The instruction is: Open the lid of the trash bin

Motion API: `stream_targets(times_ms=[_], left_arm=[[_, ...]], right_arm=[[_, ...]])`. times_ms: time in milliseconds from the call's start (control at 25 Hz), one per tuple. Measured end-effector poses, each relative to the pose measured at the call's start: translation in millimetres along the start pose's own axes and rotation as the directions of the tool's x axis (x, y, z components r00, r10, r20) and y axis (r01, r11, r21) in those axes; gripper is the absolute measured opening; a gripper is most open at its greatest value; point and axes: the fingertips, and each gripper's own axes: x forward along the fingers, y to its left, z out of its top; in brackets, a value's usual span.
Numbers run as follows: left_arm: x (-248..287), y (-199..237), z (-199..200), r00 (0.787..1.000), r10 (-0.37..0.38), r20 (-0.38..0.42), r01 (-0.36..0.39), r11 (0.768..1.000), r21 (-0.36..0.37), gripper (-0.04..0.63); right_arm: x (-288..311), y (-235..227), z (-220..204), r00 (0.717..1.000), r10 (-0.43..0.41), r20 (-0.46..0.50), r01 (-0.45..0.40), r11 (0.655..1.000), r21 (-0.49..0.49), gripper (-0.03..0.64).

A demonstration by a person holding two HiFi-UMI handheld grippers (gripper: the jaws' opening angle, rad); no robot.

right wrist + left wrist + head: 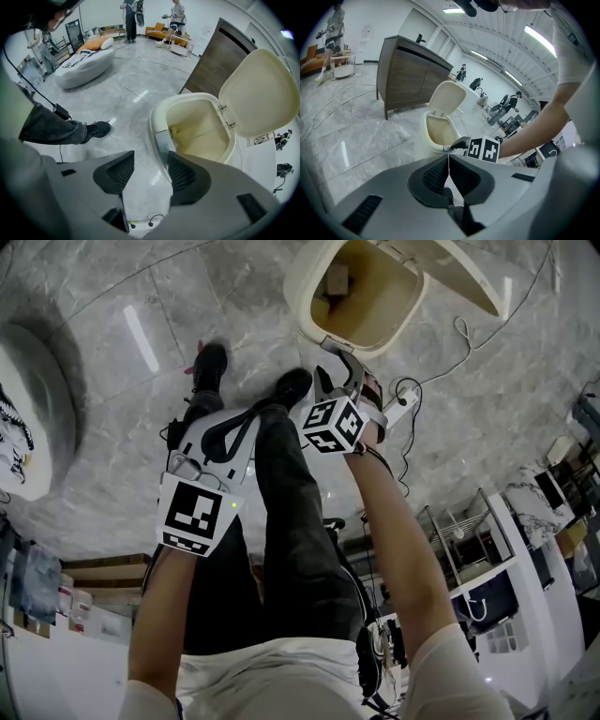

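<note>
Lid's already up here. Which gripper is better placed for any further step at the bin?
Right. The right gripper hangs open just at the front rim of the cream plastic trash bin, whose hinged lid stands raised. The left gripper is shut, empty, held back by the person's leg.

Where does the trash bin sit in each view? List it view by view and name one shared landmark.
Head view: trash bin at the top edge, right of centre.
Left gripper view: trash bin in the middle, right of the dark cabinet.
Right gripper view: trash bin right of centre.
Shared landmark: its raised lid, hinged open in all three.
</note>
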Motion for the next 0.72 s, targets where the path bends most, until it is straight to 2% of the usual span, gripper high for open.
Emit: stream_targets(times_ms=[160,520,720], left_arm=[[-5.1,-4.5,4.7,1.000,-0.001,0.007,0.001,1.000,0.014,0.018],[-19.3,-17.8,22.2,1.000,-0.011,0.026,0.010,0.999,0.052,0.018],[-32.9,-30.1,33.4,0.999,-0.028,0.042,0.026,0.998,0.056,0.018]], right_arm=[[-4.5,-0.3,0.3,1.000,0.026,0.001,-0.026,0.999,0.018,0.220],[-34.4,-12.9,14.2,1.000,0.006,0.028,-0.007,0.999,0.040,0.219],[-60.9,-24.6,25.9,0.998,-0.013,0.062,0.006,0.994,0.106,0.220]])
